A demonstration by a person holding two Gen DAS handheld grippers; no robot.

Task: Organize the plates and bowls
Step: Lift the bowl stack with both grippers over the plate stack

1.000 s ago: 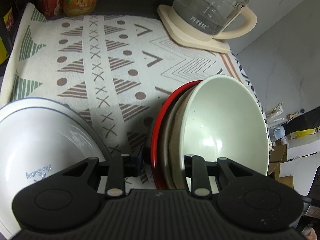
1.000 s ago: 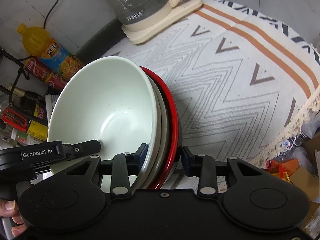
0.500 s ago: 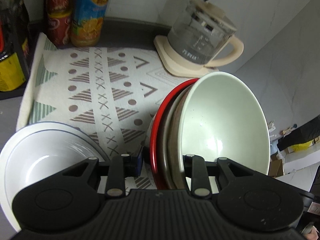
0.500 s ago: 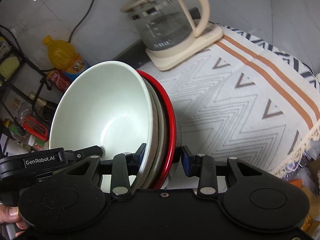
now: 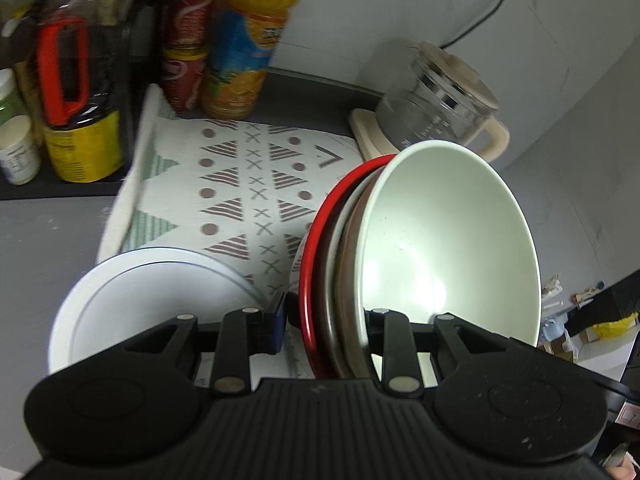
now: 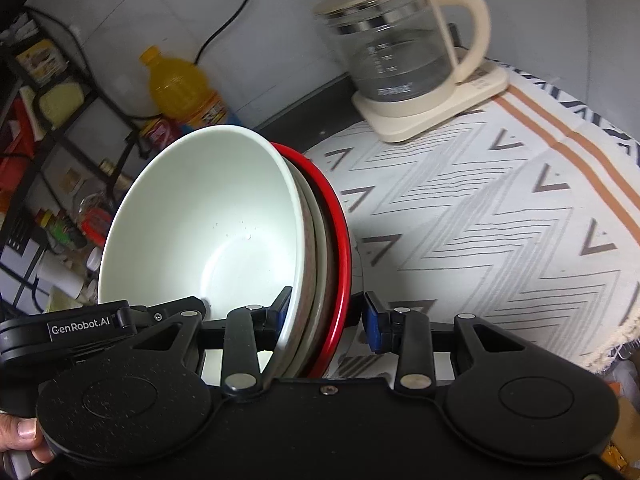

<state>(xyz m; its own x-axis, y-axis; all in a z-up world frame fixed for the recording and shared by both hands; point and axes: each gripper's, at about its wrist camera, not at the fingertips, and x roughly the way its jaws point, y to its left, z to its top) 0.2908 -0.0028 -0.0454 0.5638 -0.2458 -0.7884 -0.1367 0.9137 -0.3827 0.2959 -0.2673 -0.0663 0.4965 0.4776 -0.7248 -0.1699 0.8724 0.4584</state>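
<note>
Over the patterned cloth (image 5: 248,184) on the bench, both grippers carry one nested stack of dishes: a pale bowl (image 5: 448,248) innermost, a couple of brownish/grey dishes behind it, and a red plate (image 5: 316,240) outermost. Stack is tipped on edge, clear of the cloth, bowl's hollow facing right in the left-wrist view.

Left gripper (image 5: 326,322) is clamped across the stack's near rim, one finger inside the bowl, the other w/ its blue pad behind the red plate. Right gripper (image 6: 324,316) grips the same stack's rim from the other side; its left pad presses the bowl wall, but the right blue pad seems to stand just off the red rim, so that grip looks looser. Probably two grippers because the nested pile is heavy & slippery; a pinch at two rim points stops it pivoting.

A white plate (image 5: 132,292) lies flat on the cloth at near left, likely the base the stack goes onto. Glass kettle (image 6: 396,48) on its cream base sits at far right, juice bottle (image 5: 252,40) & cans by the far wall, well apart from the stack.

Risk: inner bowl sliding out while tilted.
</note>
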